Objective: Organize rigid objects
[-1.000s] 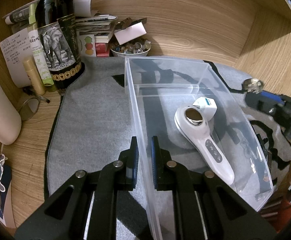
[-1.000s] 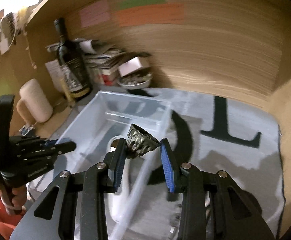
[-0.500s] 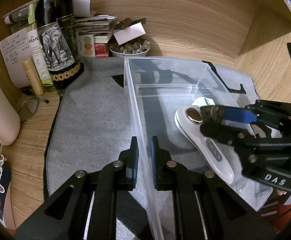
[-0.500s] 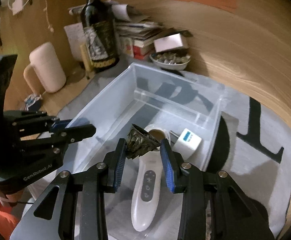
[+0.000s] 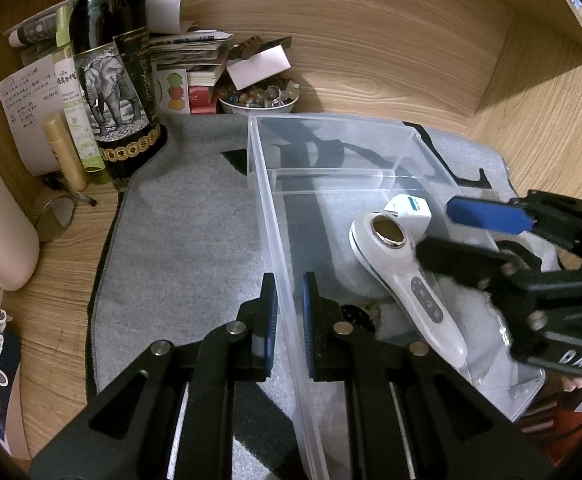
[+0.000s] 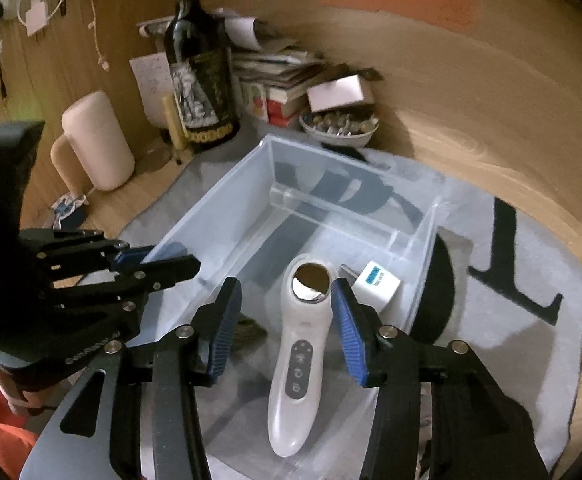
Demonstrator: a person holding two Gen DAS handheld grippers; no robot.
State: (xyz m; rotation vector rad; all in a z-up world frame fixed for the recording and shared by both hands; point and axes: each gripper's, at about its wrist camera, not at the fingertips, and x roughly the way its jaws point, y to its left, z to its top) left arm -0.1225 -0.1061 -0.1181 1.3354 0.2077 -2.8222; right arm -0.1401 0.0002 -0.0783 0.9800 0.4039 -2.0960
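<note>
A clear plastic bin point(image 5: 333, 132) point(image 6: 227, 208) stands on a grey mat. Inside lie a white handheld device point(image 5: 403, 276) point(image 6: 297, 356), a small white charger cube point(image 5: 409, 206) point(image 6: 375, 282) and a dark ornate metal piece point(image 5: 357, 314) point(image 6: 247, 330) on the floor near the left wall. My left gripper point(image 5: 289, 300) is shut on the bin's left wall. My right gripper point(image 6: 285, 322) is open and empty above the bin, straddling the white device; it also shows in the left wrist view point(image 5: 487, 232).
A dark wine bottle point(image 5: 111, 72) point(image 6: 201, 80), a green spray bottle point(image 5: 75, 112), a bowl of small stones point(image 5: 257, 98) point(image 6: 341, 128), stacked books and a pink cylinder point(image 6: 97, 142) crowd the back left. Wooden walls close the back and right.
My right gripper moved over the bin, lowered and opened. The dark metal piece left its fingers and now lies on the bin floor. The left gripper has not moved.
</note>
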